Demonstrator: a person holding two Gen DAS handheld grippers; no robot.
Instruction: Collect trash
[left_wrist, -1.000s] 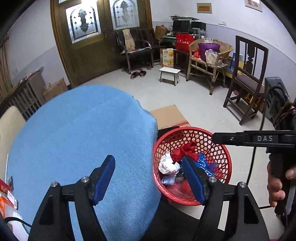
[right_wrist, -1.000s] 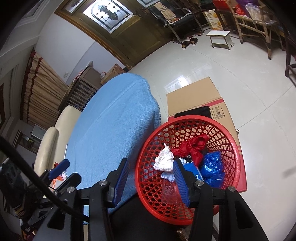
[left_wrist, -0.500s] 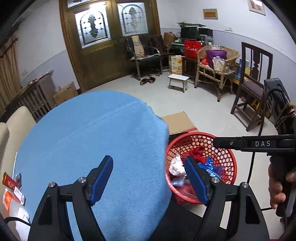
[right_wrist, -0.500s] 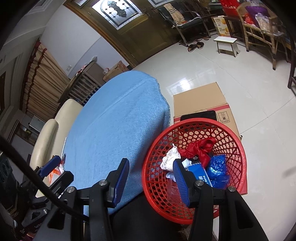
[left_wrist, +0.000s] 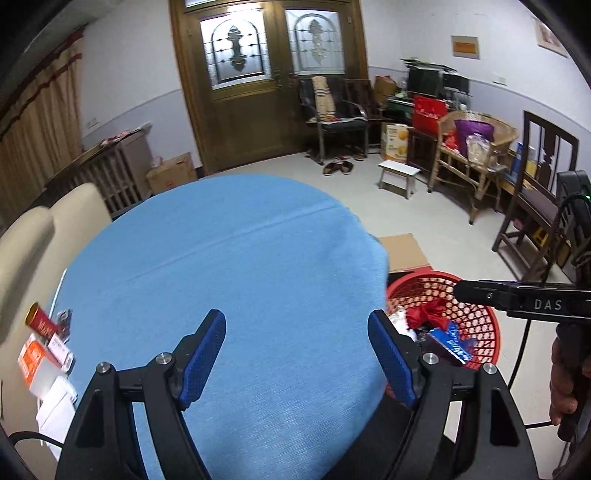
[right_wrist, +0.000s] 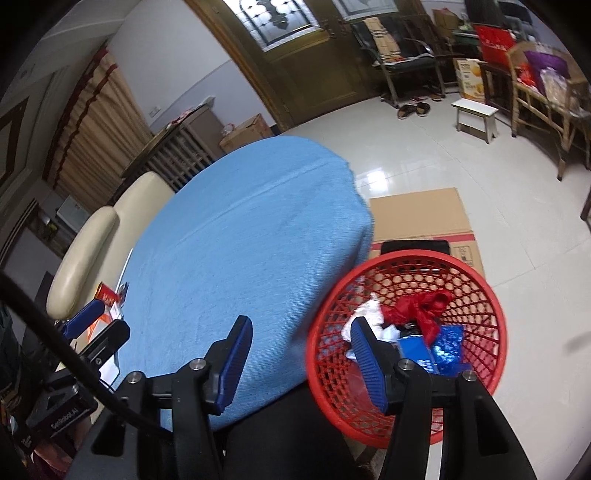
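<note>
A red mesh basket (right_wrist: 491, 325) (left_wrist: 484, 332) stands on the floor beside the round table with the blue cloth (left_wrist: 236, 280) (right_wrist: 240, 240). In it lie a red rag (right_wrist: 417, 304), a white crumpled paper (right_wrist: 365, 314) and blue wrappers (right_wrist: 448, 345). My left gripper (left_wrist: 295, 350) hangs open over the blue cloth with nothing between its fingers. My right gripper (right_wrist: 299, 350) straddles the table edge and the basket rim; its jaws are opening and hold nothing. The right gripper's body and a hand (left_wrist: 561, 384) show at the right of the left wrist view.
A red tube (left_wrist: 38, 323) and small boxes (left_wrist: 37, 363) lie on a cream seat (right_wrist: 92, 240) left of the table. Flattened cardboard (right_wrist: 421, 214) lies on the floor behind the basket. Chairs (left_wrist: 535, 184), a white stool (left_wrist: 399, 173) and wooden doors (left_wrist: 269, 85) stand further back.
Both grippers have drawn back and up from the basket towards the table. The right gripper's jaws have spread wider. The basket's contents are unchanged.
</note>
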